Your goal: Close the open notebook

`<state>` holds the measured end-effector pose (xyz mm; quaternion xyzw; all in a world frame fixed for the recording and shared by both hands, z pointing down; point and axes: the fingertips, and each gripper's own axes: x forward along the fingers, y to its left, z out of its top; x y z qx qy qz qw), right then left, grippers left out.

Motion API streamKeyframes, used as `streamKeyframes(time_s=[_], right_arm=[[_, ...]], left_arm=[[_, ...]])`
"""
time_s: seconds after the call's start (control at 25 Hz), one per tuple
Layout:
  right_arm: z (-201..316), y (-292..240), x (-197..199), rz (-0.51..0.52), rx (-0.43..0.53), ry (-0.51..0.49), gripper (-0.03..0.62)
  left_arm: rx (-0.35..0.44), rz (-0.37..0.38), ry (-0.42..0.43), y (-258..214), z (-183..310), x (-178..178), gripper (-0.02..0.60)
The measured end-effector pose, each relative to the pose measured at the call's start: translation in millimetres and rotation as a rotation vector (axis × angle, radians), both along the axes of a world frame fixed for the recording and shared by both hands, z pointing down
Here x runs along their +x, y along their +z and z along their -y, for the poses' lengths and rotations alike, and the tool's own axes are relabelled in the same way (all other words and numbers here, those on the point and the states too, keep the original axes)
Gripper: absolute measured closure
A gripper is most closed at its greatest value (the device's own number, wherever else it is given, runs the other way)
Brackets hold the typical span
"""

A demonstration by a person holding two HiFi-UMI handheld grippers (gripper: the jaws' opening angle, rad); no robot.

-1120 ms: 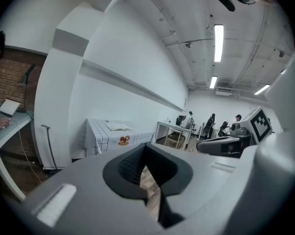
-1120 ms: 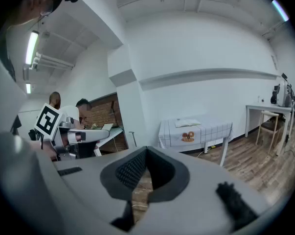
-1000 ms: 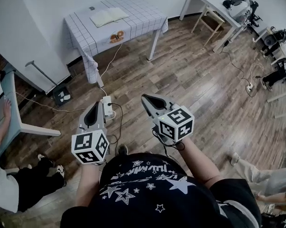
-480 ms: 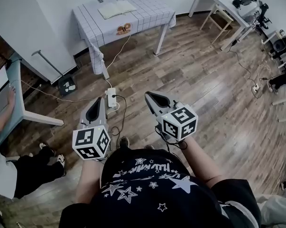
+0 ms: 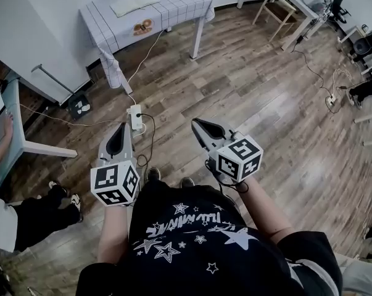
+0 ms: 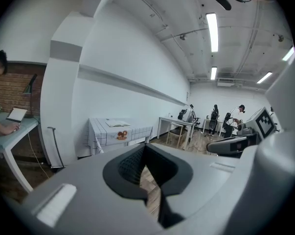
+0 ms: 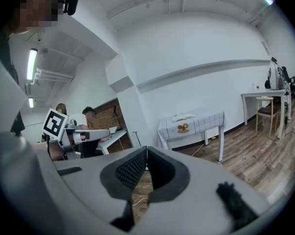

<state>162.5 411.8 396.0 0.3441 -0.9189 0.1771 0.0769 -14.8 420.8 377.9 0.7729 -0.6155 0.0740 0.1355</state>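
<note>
An open notebook (image 5: 134, 3) lies on a table (image 5: 179, 8) with a white checked cloth at the far end of the room; it also shows as the notebook (image 6: 117, 123) in the left gripper view and the notebook (image 7: 183, 117) in the right gripper view. My left gripper (image 5: 120, 131) and right gripper (image 5: 196, 124) are held side by side in front of me over the wooden floor, far from the table. Both point toward it. Both are shut with nothing between the jaws.
A small dish of food (image 5: 141, 26) sits near the table's front edge. A power strip (image 5: 136, 117) and cables lie on the floor ahead. A person sits at a blue desk (image 5: 13, 134) on the left. More desks, chairs and equipment (image 5: 321, 5) stand at the right.
The view and both grippers have advanced over the floor toward the checked table; the power strip now lies closer to the left gripper. Both grippers stay shut.
</note>
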Motion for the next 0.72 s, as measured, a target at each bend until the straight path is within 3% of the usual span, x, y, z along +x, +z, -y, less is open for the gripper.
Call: streamKeyframes(time_s=[0.2, 0.32, 0.4, 0.48, 0.72], right_arm=[[-1, 10, 20, -0.002, -0.021, -0.010, 0.577], [1, 12, 18, 0.006, -0.021, -0.035, 0.577], [5, 16, 14, 0.004, -0.028, -0.051, 0.577], [10, 22, 9, -0.002, -0.038, -0.062, 0.577], [43, 20, 3, -0.003, -0.027, -0.055, 0.577]], left_arm=[[0.005, -0.012, -0.015, 2, -16, 26, 0.574], [0.004, 0.015, -0.039, 7, -24, 22, 0.572], [-0.004, -0.013, -0.060, 12, -24, 16, 0.574], [-0.004, -0.046, -0.069, 14, -19, 13, 0.574], [0.020, -0.006, -0.046, 10, 27, 11, 0.572]])
